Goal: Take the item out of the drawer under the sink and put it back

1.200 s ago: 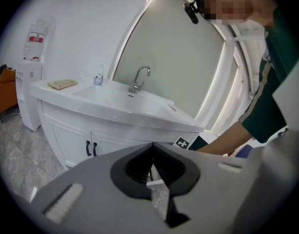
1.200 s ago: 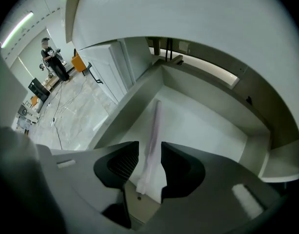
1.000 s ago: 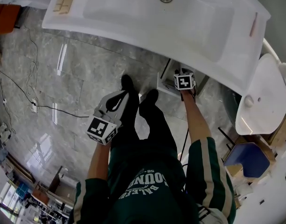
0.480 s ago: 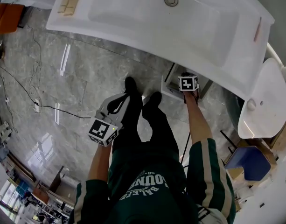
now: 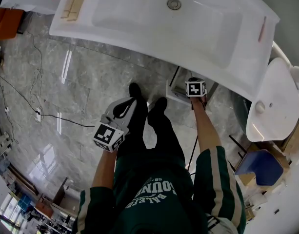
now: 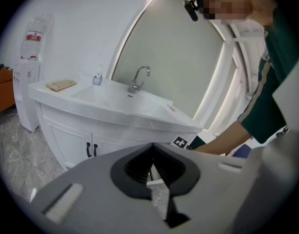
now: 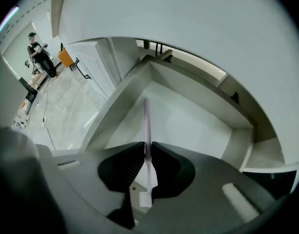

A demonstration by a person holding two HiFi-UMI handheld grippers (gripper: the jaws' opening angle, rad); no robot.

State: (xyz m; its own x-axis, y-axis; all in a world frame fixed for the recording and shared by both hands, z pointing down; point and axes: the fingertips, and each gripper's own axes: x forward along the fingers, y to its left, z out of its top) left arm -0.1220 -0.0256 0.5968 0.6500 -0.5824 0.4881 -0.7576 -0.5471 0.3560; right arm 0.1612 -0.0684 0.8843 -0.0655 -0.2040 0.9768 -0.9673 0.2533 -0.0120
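A pale pink toothbrush (image 7: 146, 126) stands between the jaws of my right gripper (image 7: 147, 147), bristle end towards the camera, handle pointing down into the open white drawer (image 7: 188, 121). These jaws have just been closing and now press on the brush. In the head view the right gripper (image 5: 195, 88) hangs over the drawer (image 5: 172, 92), under the edge of the white sink (image 5: 154, 18). My left gripper (image 5: 131, 101) hovers over the floor beside the person's legs. Its jaws (image 6: 151, 152) meet at the tips with nothing in them.
The vanity has cabinet doors with black handles (image 6: 90, 149) and a tap (image 6: 139, 78). A water dispenser (image 6: 27, 82) stands at its left. A toilet (image 5: 273, 101) and a blue stool (image 5: 259, 165) are at the right. A cable (image 5: 51, 113) lies on the marble floor.
The head view has shifted a little. Both grippers stay where they were, the right one over the drawer.
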